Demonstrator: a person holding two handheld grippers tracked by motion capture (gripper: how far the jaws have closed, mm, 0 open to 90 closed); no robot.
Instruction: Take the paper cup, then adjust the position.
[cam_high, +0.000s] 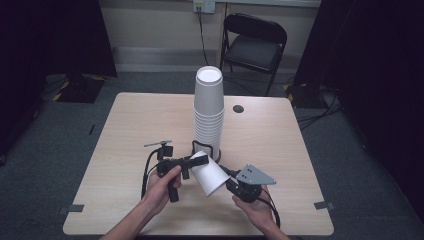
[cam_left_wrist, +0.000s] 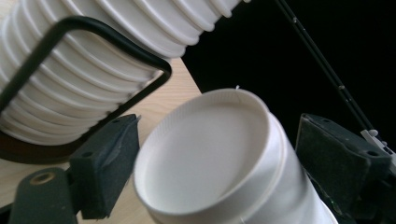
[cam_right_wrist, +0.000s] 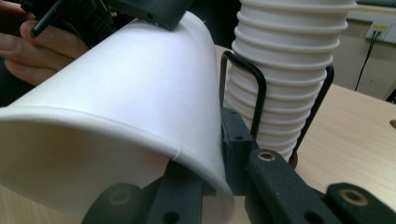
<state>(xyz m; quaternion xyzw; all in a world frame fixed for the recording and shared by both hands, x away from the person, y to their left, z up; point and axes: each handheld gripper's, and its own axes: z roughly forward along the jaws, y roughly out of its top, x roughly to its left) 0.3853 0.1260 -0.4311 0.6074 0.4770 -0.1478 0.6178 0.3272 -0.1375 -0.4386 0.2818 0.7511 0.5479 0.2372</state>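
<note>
A single white paper cup lies on its side above the near middle of the table, held between both grippers. My left gripper comes in from the left, and its pads press on either side of the cup's base. My right gripper is shut on the rim of the cup's open mouth, one jaw inside and one outside. Just behind stands a tall stack of white cups in a black wire holder.
A round hole sits in the tabletop right of the stack. Tape marks lie near the front corners. A black folding chair stands beyond the far edge. Bare wood lies left and right of the stack.
</note>
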